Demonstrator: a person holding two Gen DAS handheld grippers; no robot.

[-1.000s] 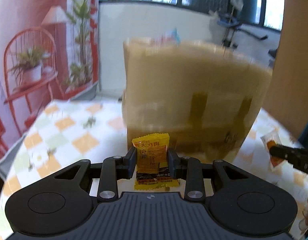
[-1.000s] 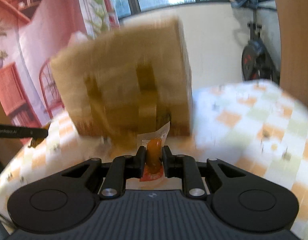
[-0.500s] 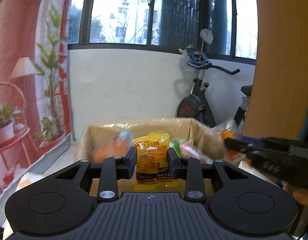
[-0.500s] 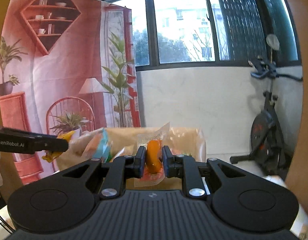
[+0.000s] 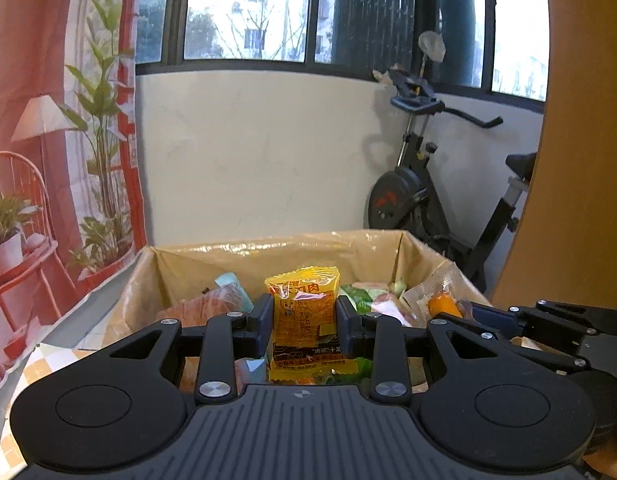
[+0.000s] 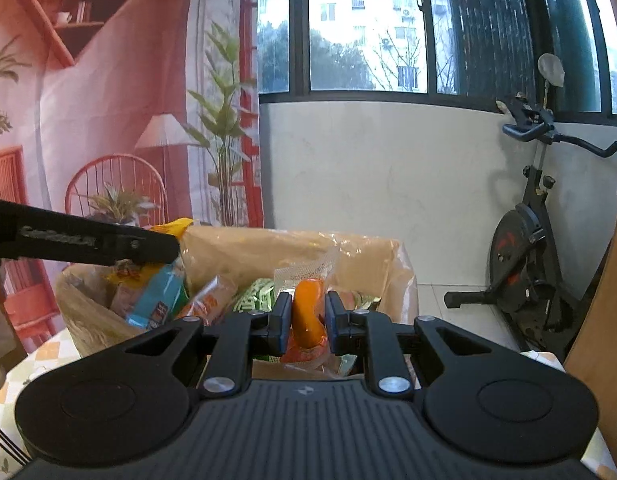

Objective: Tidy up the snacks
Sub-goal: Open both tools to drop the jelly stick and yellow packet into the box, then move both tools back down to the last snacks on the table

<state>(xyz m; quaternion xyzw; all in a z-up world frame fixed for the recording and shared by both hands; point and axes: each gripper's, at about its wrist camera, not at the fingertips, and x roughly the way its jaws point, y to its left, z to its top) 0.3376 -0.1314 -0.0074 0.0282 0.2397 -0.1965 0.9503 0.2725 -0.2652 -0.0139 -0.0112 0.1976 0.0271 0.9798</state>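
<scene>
My left gripper (image 5: 304, 322) is shut on a yellow snack packet (image 5: 302, 312) and holds it above the near edge of an open cardboard box (image 5: 268, 248) filled with several snack packs. My right gripper (image 6: 306, 322) is shut on a clear packet with an orange sausage (image 6: 306, 316) and holds it over the same box (image 6: 364, 252). The right gripper also shows in the left wrist view (image 5: 452, 312), at the box's right rim. The left gripper shows in the right wrist view (image 6: 164, 246), at the box's left rim.
The box stands on a table with a checkered cloth (image 5: 40, 360). Behind it are a white wall, windows, an exercise bike (image 5: 428, 200) at the right and a printed red backdrop (image 6: 88, 120) at the left. A wooden panel (image 5: 580, 160) rises at the far right.
Both grippers have risen from table level in front of the box's side to above its open top, each still holding its packet. The box's inside is now in view.
</scene>
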